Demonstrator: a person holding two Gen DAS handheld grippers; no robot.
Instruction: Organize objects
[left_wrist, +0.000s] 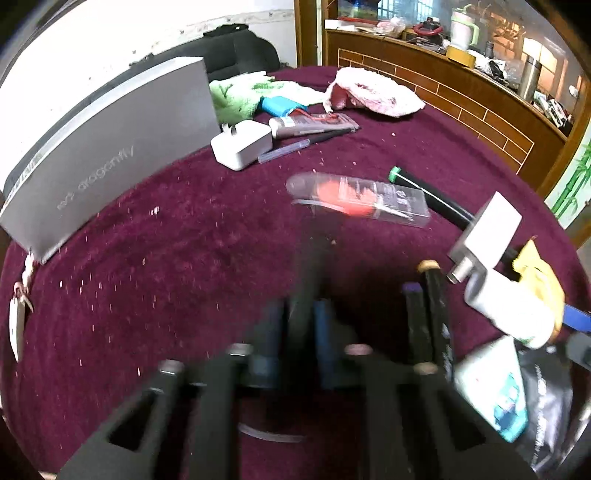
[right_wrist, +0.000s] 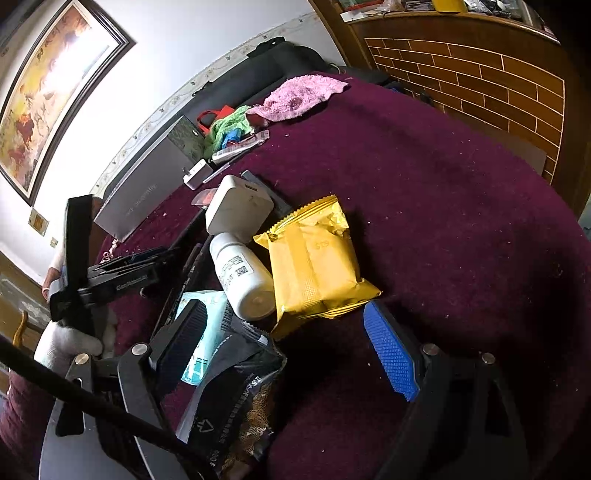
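My left gripper (left_wrist: 295, 325) is shut on a dark pen (left_wrist: 308, 258) that sticks out forward between its blue pads; the view is blurred. Ahead of it lies a clear plastic case with red contents (left_wrist: 358, 199) on the maroon tablecloth (left_wrist: 166, 258). My right gripper (right_wrist: 291, 354) is open and empty over a pile: a yellow packet (right_wrist: 314, 266), a white bottle (right_wrist: 242, 280), a white charger (right_wrist: 238, 214), a black pouch (right_wrist: 236, 391) and a light blue packet (right_wrist: 201, 332). The left gripper also shows in the right wrist view (right_wrist: 162, 254).
A grey box (left_wrist: 107, 155) stands at the left. Behind it lie a white plug (left_wrist: 242, 144), a tube (left_wrist: 310, 125), a blue battery (left_wrist: 280, 104), a green cloth (left_wrist: 236, 96) and a pink cloth (left_wrist: 373, 92). Black markers (left_wrist: 428, 314) lie near the pile. A wooden counter (left_wrist: 461, 96) stands behind.
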